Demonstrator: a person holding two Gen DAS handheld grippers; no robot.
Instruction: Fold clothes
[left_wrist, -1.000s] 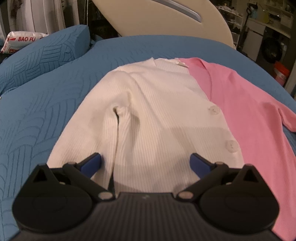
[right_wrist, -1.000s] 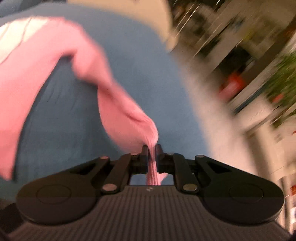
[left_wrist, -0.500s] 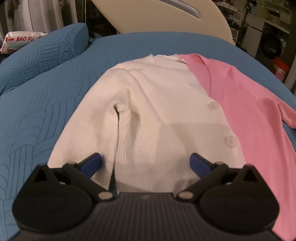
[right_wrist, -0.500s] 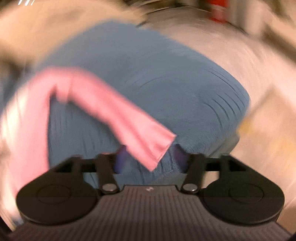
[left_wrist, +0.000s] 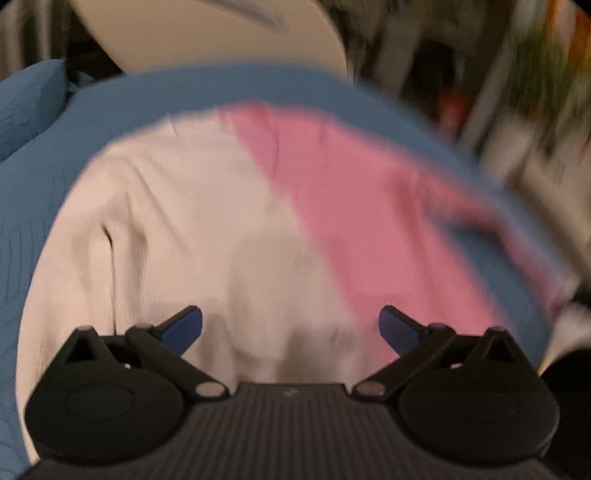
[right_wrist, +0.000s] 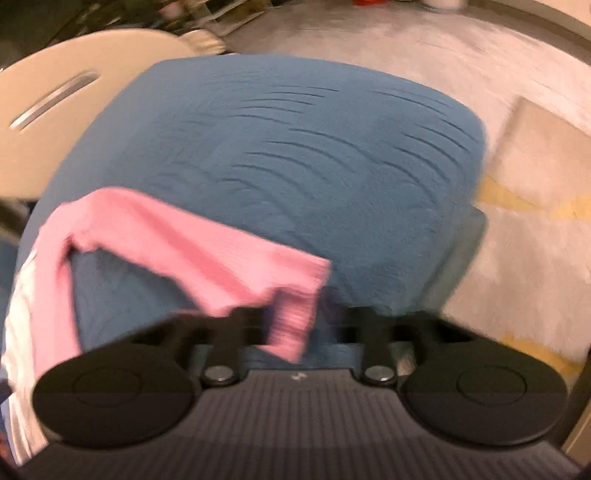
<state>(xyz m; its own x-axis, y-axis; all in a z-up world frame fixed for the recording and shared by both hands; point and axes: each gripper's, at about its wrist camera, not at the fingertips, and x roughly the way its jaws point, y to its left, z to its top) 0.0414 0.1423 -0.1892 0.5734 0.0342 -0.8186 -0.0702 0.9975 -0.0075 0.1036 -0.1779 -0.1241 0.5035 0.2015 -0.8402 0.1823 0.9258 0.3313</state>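
On the blue quilted bedspread (left_wrist: 44, 206) lay a two-tone cardigan (left_wrist: 229, 221), its white half toward the left edge of the bed and its pink half toward the right, spread flat with the neckline pointing at the cream headboard (left_wrist: 207, 33). Above the cardigan's lower hem hung the left gripper (left_wrist: 290, 326), its blue-padded fingers (left_wrist: 183, 326) standing wide apart with only the white knit visible below and nothing between them. A blue pillow (left_wrist: 29, 107) sat at the far left corner of the bed. The left wrist view was smeared by motion, so buttons and ribbing could not be made out.

From the right wrist view, the pink sleeve (right_wrist: 207, 258) stretched away from the garment's body across the bedspread toward the bed's rounded near corner, its cuff end hanging down between the fingers of the right gripper (right_wrist: 301, 325). That gripper's jaws were closing around the cuff; blur hid whether the pads yet pressed on the fabric. Beyond the corner of the bed lay a pale carpeted floor (right_wrist: 443, 55) with a beige mat (right_wrist: 535, 155) on it.
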